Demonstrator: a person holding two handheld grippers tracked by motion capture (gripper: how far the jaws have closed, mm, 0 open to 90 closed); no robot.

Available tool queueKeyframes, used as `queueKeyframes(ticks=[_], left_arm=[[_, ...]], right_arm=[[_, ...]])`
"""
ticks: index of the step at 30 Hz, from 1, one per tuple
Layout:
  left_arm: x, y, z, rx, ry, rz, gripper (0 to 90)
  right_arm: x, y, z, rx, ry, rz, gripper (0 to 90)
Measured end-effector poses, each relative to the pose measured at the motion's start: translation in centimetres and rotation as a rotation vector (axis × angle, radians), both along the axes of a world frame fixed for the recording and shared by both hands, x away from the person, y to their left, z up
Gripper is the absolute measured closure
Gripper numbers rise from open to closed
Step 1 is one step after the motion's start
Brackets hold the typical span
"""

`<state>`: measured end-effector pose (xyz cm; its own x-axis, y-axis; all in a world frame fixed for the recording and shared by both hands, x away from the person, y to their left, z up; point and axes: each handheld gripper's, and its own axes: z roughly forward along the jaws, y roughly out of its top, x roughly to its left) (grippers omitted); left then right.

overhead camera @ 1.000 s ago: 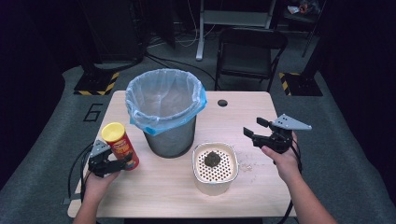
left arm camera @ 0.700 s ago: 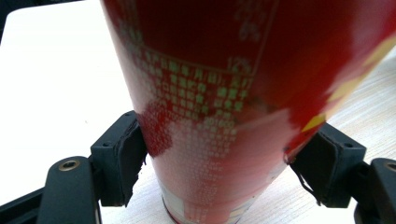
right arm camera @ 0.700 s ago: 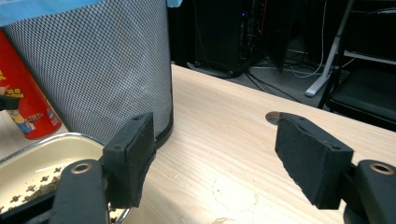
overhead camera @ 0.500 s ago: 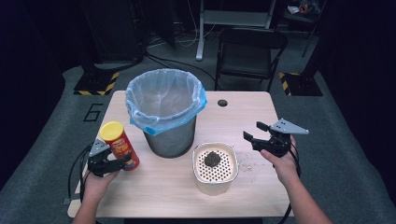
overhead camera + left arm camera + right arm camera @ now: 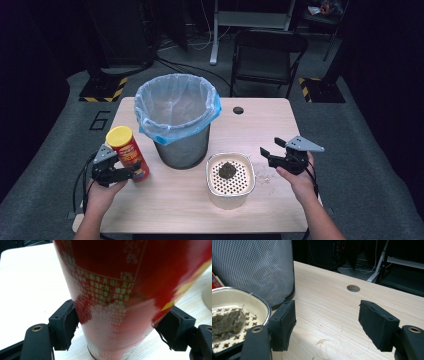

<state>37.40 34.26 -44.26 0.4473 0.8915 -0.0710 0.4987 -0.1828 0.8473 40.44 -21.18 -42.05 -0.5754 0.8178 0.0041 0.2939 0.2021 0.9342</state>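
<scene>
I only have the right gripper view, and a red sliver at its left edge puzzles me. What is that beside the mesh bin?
Observer: A red canister with a yellow lid. It stands upright on the table, left of the bin.
Operator: Is the other gripper on it?
Observer: Yes. The left gripper has its jaws closed on the canister low down, with a pad pressed against each side.
Operator: And the bin's top? My view cuts it off.
Observer: A blue liner bag is folded over its rim.
</scene>
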Motion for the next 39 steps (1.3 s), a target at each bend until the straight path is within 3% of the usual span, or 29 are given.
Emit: queueKeyframes(ticks=[9, 13, 19, 29, 39], left_arm=[[-0.1, -0.1, 2.4, 0.016, 0.006, -0.002, 24.1], [0.0, 0.1, 3.2, -0.001, -0.001, 0.008, 24.1], [0.1, 0.3, 4.8, 0.014, 0.003, 0.010, 24.1], [0.2, 0.6, 8.1, 0.031, -0.001, 0.000, 24.1], [0.0, 0.5, 11.1, 0.021, -0.018, -0.012, 24.1]], right_arm=[[-0.1, -0.3, -1.6, 0.008, 0.017, -0.029, 29.6], [-0.1, -0.2, -2.4, -0.016, 0.019, -0.038, 29.6], [-0.1, 0.1, -3.3, -0.056, 0.031, -0.020, 29.6], [-0.2, 0.4, -3.6, -0.081, 0.030, -0.003, 29.6], [-0.6, 0.0, -3.9, -0.077, 0.044, -0.022, 29.6]])
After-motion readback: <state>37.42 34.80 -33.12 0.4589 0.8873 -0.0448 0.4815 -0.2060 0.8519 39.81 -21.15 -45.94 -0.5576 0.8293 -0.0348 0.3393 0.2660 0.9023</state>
